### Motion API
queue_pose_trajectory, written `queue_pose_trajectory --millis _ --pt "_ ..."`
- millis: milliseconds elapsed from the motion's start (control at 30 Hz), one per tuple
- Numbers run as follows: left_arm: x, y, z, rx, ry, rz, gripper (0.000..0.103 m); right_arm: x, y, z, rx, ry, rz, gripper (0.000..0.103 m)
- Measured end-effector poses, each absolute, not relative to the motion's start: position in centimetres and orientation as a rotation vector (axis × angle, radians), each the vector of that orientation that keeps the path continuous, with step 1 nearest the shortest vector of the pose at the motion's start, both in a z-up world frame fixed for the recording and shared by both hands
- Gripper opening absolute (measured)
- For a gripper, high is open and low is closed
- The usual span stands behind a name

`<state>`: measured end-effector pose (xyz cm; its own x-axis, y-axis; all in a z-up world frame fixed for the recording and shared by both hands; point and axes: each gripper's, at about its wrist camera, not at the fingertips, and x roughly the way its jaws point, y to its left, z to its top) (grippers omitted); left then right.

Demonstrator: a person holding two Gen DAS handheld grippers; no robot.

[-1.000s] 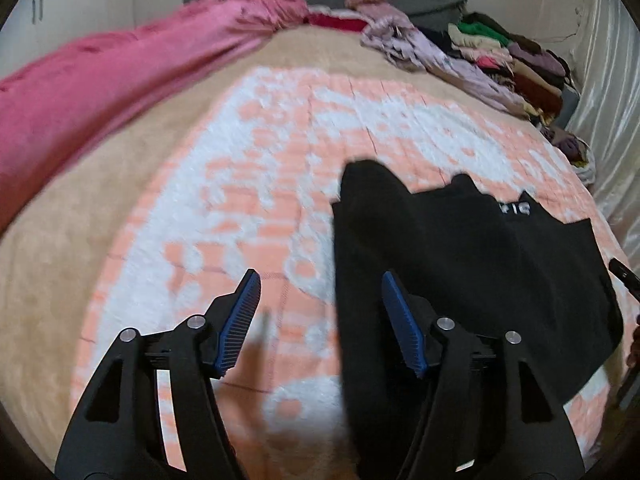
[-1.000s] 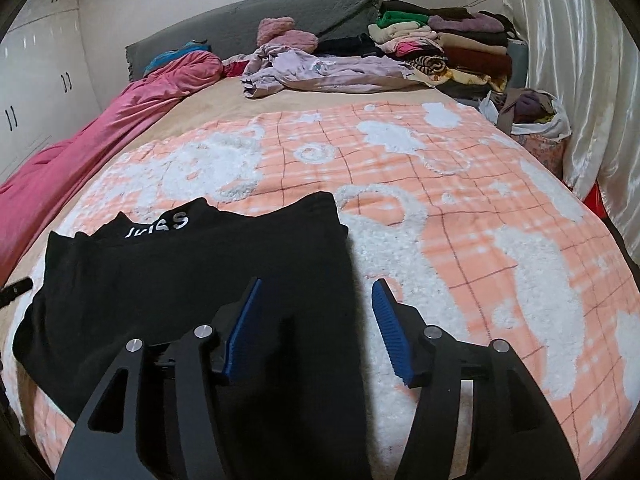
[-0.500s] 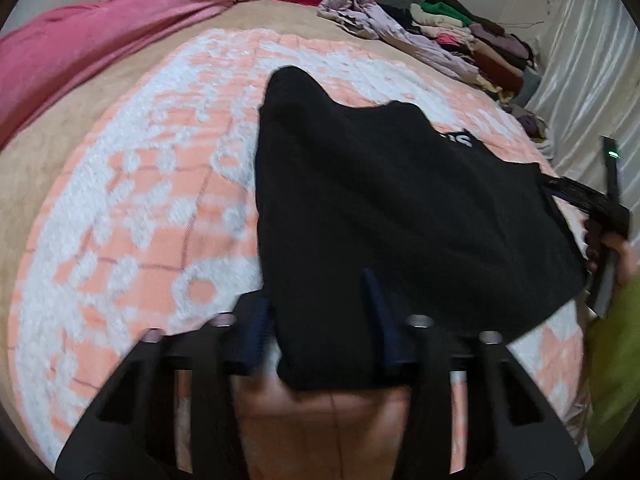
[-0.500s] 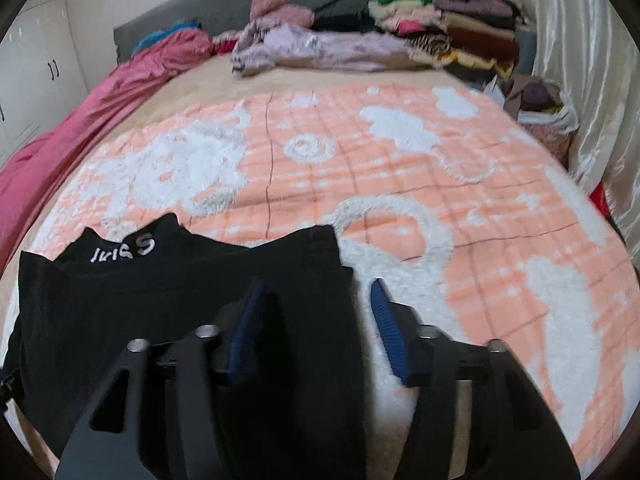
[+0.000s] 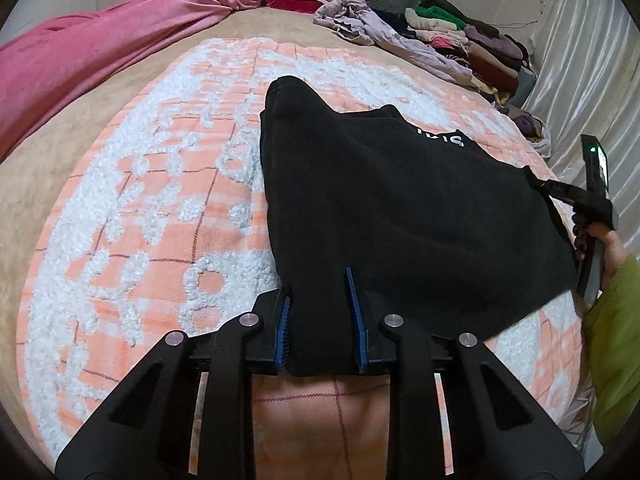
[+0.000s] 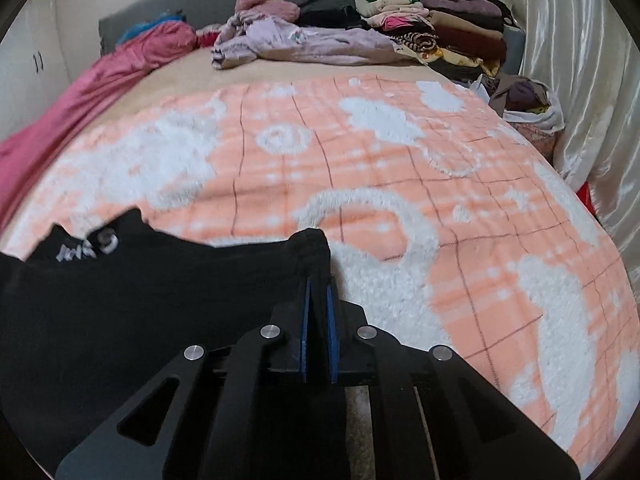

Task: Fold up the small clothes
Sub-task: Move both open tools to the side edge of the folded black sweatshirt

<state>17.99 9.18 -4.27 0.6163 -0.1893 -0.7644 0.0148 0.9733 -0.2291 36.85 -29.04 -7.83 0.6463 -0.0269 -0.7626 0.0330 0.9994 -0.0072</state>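
A small black garment (image 5: 400,200) with white lettering lies on the orange-and-white blanket (image 5: 160,200). My left gripper (image 5: 320,308) is shut on its near left edge, with bunched cloth between the blue pads. My right gripper (image 6: 318,304) is shut on the garment's right corner (image 6: 312,248), pads nearly together with cloth pinched between them. The garment (image 6: 140,300) spreads to the left in the right wrist view. The right gripper also shows at the far right of the left wrist view (image 5: 568,192), holding the other corner.
A pink duvet (image 5: 100,52) runs along the left side of the bed. A lilac garment (image 6: 312,44) and a stack of folded clothes (image 6: 440,24) lie at the head. A bag of clothes (image 6: 528,104) and a shiny curtain (image 6: 580,80) stand at the right.
Both grippers were open above the garment a second ago. Both have moved down onto its near corners and closed on the cloth, which now looks pulled taut between them.
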Motion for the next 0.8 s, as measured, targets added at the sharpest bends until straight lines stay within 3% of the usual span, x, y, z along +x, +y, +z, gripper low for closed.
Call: queue_pose_trajectory --millis 133,233,333,800 --pt "17.8 9.2 -4.2 -0.21 0.9 -0.114 0.018 36.2 -29.2 -7.4 0.002 0.856 -0.051 0.017" --pt "17.6 9.3 -4.1 -0.215 0.899 -0.11 0.018 35.1 -29.1 -6.8 -0.012 0.853 -0.036 0.032" --pt "17.6 9.4 -4.0 -0.216 0.896 -0.107 0.019 33.5 -28.9 -5.9 -0.028 0.823 -0.016 0.037" --pt "16.9 9.1 -3.6 -0.208 0.891 -0.092 0.019 24.2 -26.5 -3.9 -0.007 0.735 0.122 0.044"
